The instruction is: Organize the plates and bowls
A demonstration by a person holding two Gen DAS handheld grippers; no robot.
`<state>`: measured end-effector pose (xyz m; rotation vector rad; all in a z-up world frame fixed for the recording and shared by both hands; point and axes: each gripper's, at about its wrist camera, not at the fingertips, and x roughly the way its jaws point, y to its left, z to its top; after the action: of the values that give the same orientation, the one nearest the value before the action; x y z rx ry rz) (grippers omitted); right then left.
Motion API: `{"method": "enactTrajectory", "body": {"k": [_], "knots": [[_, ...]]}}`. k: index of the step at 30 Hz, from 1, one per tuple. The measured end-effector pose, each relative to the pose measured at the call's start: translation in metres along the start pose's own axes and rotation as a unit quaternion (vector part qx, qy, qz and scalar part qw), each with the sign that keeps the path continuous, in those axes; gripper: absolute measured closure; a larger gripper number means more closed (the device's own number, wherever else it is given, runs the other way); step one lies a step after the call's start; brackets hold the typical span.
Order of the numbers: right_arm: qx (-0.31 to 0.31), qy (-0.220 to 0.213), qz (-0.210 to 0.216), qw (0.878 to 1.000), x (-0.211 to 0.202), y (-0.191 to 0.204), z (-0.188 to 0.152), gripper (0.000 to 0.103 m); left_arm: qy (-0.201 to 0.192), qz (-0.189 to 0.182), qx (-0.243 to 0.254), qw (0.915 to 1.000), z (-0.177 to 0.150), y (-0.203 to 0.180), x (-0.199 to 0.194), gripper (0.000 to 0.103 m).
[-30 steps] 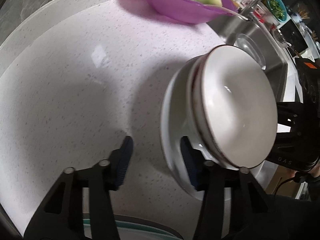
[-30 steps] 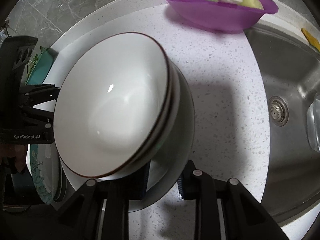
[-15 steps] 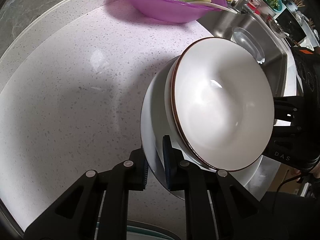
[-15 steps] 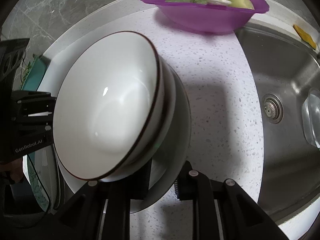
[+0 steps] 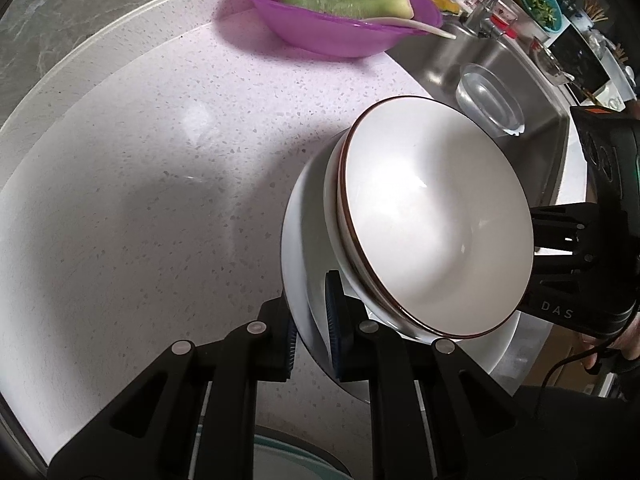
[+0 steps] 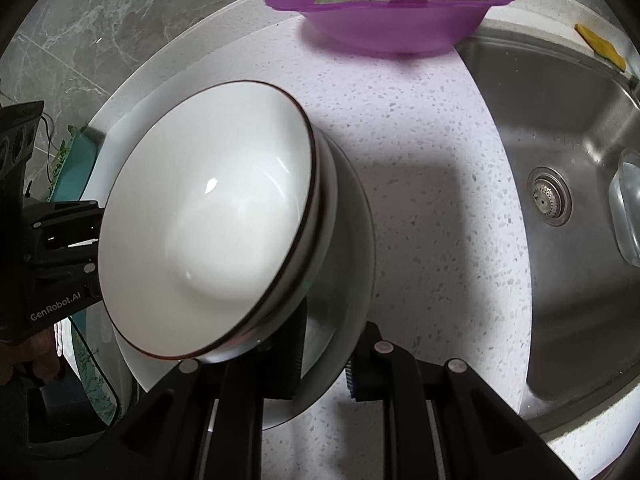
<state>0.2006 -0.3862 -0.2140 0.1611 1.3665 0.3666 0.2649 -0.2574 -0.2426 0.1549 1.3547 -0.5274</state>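
Note:
A stack of white brown-rimmed bowls [image 5: 436, 224] sits on a white plate [image 5: 304, 240], held tilted above the speckled counter. My left gripper [image 5: 312, 332] is shut on the plate's near rim. My right gripper [image 6: 326, 356] is shut on the plate's [image 6: 348, 248] opposite rim, with the bowls [image 6: 208, 216] above its left finger. Each gripper shows in the other's view, the right one [image 5: 580, 240] and the left one [image 6: 52, 256].
A purple bowl [image 5: 336, 12] with green vegetable pieces stands at the back of the counter [image 5: 140, 168]. The steel sink [image 6: 560, 160] lies to the right with a clear glass dish [image 5: 490, 104] in it. A teal-patterned plate [image 6: 84, 344] lies under the left gripper.
My left gripper has closed from open onto the plate's rim. The stack has tilted and shifted slightly while both grippers hold it.

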Motion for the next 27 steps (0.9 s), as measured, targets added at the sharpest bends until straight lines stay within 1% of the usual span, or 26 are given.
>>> {"method": "enactTrajectory", "body": {"k": [9, 17, 22, 27], "knots": [[-0.012, -0.013, -0.001, 1.000, -0.014, 0.024, -0.003, 0.085, -0.025, 0.003, -0.011, 0.9996, -0.021, 0.008, -0.035, 0.092], [-0.049, -0.030, -0.001, 0.998, -0.038, 0.063, -0.003, 0.085, -0.060, 0.016, -0.025, 0.9978, -0.048, 0.026, -0.092, 0.092], [-0.079, -0.035, 0.005, 0.996, -0.049, 0.097, -0.004, 0.085, -0.078, 0.025, -0.046, 0.9956, -0.076, 0.046, -0.129, 0.092], [-0.115, -0.026, 0.018, 0.993, -0.048, 0.139, -0.011, 0.084, -0.086, 0.036, -0.076, 0.9927, -0.116, 0.074, -0.160, 0.092]]}}
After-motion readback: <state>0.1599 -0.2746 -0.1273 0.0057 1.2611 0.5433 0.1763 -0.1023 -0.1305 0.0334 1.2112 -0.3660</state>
